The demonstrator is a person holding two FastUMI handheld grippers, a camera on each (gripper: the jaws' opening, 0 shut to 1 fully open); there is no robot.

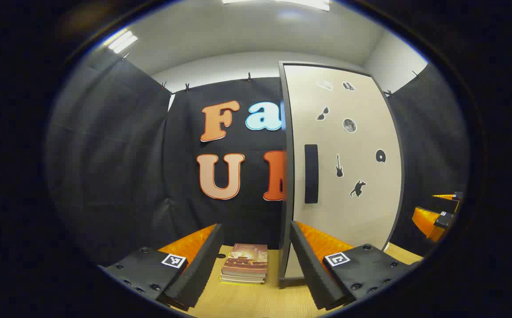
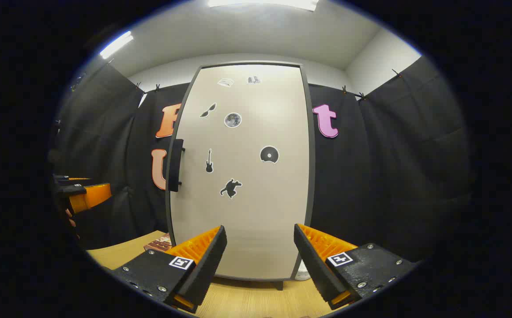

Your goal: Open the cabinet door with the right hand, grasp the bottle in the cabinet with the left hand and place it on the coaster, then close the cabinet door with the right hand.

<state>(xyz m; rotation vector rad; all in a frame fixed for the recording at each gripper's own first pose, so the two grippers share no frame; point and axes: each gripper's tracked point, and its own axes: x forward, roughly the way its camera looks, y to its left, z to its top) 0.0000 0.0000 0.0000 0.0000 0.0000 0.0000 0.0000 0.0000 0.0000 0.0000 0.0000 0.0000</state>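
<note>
Left gripper view: left gripper (image 1: 256, 260) spread wide, nothing between its fingers, hanging over the table (image 1: 247, 300). Stack of books (image 1: 245, 263) sits just past it. Cabinet door (image 1: 340, 168) closed, to the right, handle (image 1: 311, 173) on its left edge. Right gripper (image 1: 441, 212) visible far right, well apart from the door. Bottle is behind the door, so can't place it yet. No coaster that I can make out here.

Right gripper view: right gripper (image 2: 259, 260) also spread wide and empty, facing the door (image 2: 242, 172) square on, not touching. Handle (image 2: 175, 164) is off to the left of its line, so it needs to shift left before closing. Left gripper (image 2: 84, 194) at far left.

Risks, my read:
- Right fingers close beside the handle rather than around it, slip off, door stays closed.
- Door likely swings out from the handle side toward the left gripper and books; left hand parked there could get clipped.
- Hard pull could drag the cabinet, which stands on small feet.
</note>
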